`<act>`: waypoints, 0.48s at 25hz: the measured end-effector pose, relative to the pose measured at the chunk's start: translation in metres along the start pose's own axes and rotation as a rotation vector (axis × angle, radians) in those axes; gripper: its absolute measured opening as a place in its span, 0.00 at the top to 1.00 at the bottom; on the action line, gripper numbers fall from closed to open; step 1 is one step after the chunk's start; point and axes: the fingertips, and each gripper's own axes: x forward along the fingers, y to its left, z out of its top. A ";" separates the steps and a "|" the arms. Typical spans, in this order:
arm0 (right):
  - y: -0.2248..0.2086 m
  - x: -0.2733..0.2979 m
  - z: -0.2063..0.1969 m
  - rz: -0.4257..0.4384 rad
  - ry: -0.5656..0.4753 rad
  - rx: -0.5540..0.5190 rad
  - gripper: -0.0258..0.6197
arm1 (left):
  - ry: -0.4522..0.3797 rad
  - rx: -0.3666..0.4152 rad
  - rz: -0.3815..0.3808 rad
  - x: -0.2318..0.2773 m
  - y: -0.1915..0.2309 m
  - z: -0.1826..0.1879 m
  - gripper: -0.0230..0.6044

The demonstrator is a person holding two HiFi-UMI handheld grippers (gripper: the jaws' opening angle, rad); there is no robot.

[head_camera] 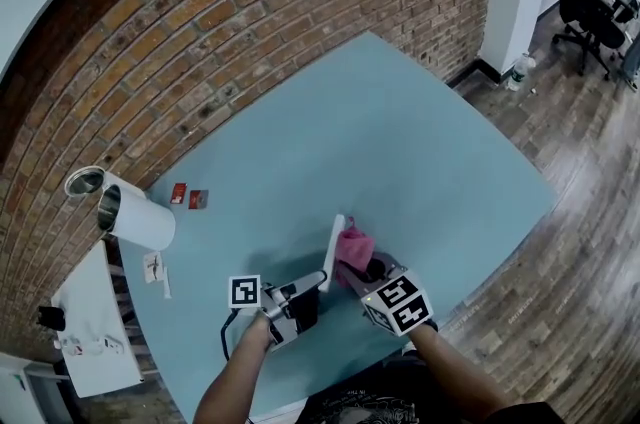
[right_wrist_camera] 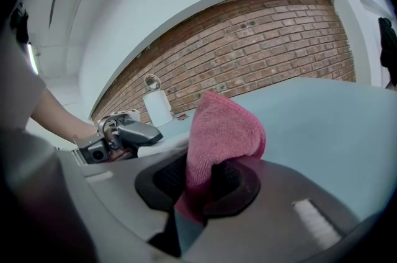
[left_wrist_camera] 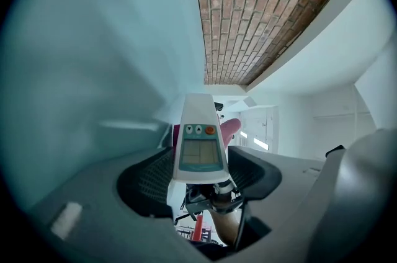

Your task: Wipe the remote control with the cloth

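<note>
Holds the remote control (head_camera: pixel 334 250) on edge above the blue table (head_camera: pixel 420 142), lower middle of the head view. Clamps it with the left gripper (head_camera: pixel 305 297), jaws pressing both sides of its lower body, with the screen and button end sticking out past them. Pinches a fold of the pink cloth (head_camera: pixel 353 246) in the right gripper (head_camera: pixel 372 274), jaws closed tight on it, a loose bulge poking forward. Cloth just right of the remote control in the head view, seemingly against its back, though contact not certain.

Looks like mid-wipe. To do it well:
- Keep the left grip firm and steady against any swivel.
- Press the soft bulge flat on the casing, never the jaw tips.
- Draw it along the length toward the free end.
- Then turn the remote control to bring the button face round.
- Go lightly over the buttons.
- Re-pinch once short of loose fabric.
</note>
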 end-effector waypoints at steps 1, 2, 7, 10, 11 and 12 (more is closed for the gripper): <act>0.003 -0.002 -0.001 0.007 0.000 0.002 0.86 | -0.005 -0.001 -0.005 0.001 -0.001 -0.001 0.53; 0.005 -0.004 -0.003 0.013 0.001 0.002 0.86 | -0.012 -0.003 -0.006 0.003 -0.001 -0.002 0.53; 0.016 -0.014 -0.009 0.040 0.005 -0.012 0.86 | -0.069 -0.012 0.002 0.008 0.001 -0.002 0.53; 0.022 -0.020 -0.010 0.060 0.003 -0.022 0.86 | -0.130 -0.006 0.022 0.009 0.005 0.003 0.53; 0.024 -0.021 -0.010 0.065 0.002 -0.025 0.86 | -0.149 -0.004 0.026 0.009 0.006 0.005 0.53; 0.025 -0.023 -0.010 0.069 0.001 -0.029 0.86 | -0.166 -0.002 0.027 0.011 0.006 0.006 0.53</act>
